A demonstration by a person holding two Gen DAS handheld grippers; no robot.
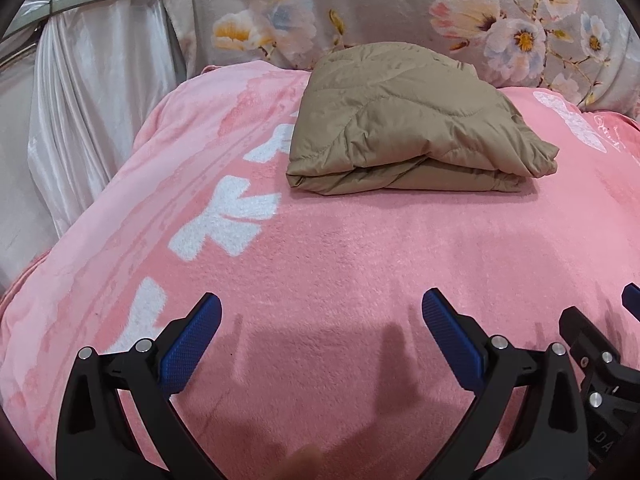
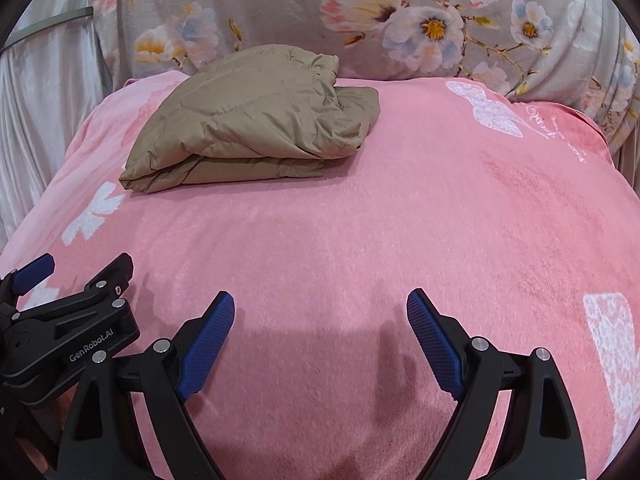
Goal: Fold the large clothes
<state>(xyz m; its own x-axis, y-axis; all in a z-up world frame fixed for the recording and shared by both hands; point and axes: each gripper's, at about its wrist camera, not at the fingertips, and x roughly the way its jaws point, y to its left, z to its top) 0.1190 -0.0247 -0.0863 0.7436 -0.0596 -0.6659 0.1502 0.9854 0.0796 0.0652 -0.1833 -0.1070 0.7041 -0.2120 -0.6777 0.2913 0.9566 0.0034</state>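
Note:
A tan quilted jacket [image 1: 404, 120] lies folded into a thick bundle on the far part of a pink blanket [image 1: 340, 248]. It also shows in the right wrist view [image 2: 256, 120], at the far left of the blanket [image 2: 400, 220]. My left gripper [image 1: 322, 308] is open and empty, low over the near part of the blanket, well short of the jacket. My right gripper [image 2: 320, 306] is open and empty too, beside the left one. The right gripper's tip shows at the left wrist view's right edge [image 1: 592, 332]; the left gripper shows at the right wrist view's left edge [image 2: 68, 316].
A grey floral fabric [image 1: 380, 12] rises behind the blanket. A white satin curtain [image 1: 88, 100] hangs at the left, past the blanket's edge. White bow prints [image 1: 228, 216] run along the blanket's left side.

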